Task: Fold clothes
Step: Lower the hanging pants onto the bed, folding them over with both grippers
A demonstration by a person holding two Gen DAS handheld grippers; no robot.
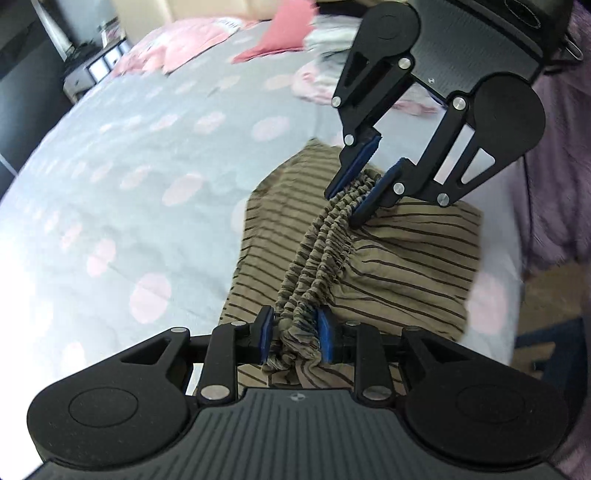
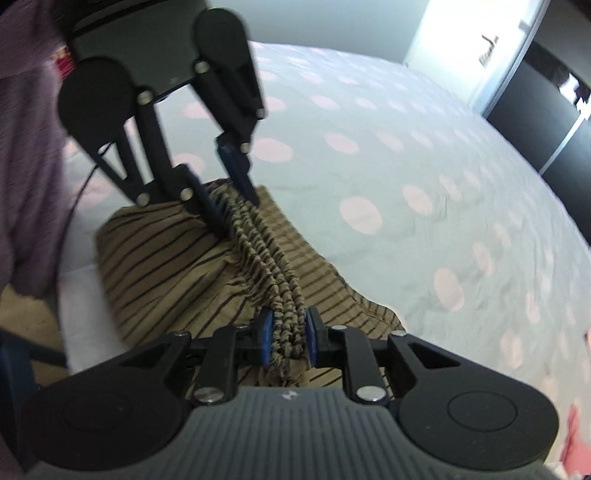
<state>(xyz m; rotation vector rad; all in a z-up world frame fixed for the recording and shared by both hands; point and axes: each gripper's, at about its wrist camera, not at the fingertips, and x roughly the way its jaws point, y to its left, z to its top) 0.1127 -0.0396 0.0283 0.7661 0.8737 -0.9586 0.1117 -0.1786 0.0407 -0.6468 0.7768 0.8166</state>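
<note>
A tan garment with dark stripes (image 1: 399,258) lies on the bed, also in the right wrist view (image 2: 159,251). Its gathered elastic waistband (image 1: 325,251) stretches between the two grippers, and it shows in the right wrist view too (image 2: 266,258). My left gripper (image 1: 295,336) is shut on one end of the waistband; in the right wrist view it is at the far end (image 2: 229,199). My right gripper (image 2: 288,339) is shut on the other end and shows in the left wrist view at the upper right (image 1: 354,195). The waistband is lifted slightly above the rest of the cloth.
The bed has a pale grey sheet with pink dots (image 1: 147,155) (image 2: 424,177). Pink clothes and pillows (image 1: 280,33) lie at its far end. A person in purple (image 1: 561,184) stands beside the bed. A dark wardrobe (image 2: 546,122) stands beyond it.
</note>
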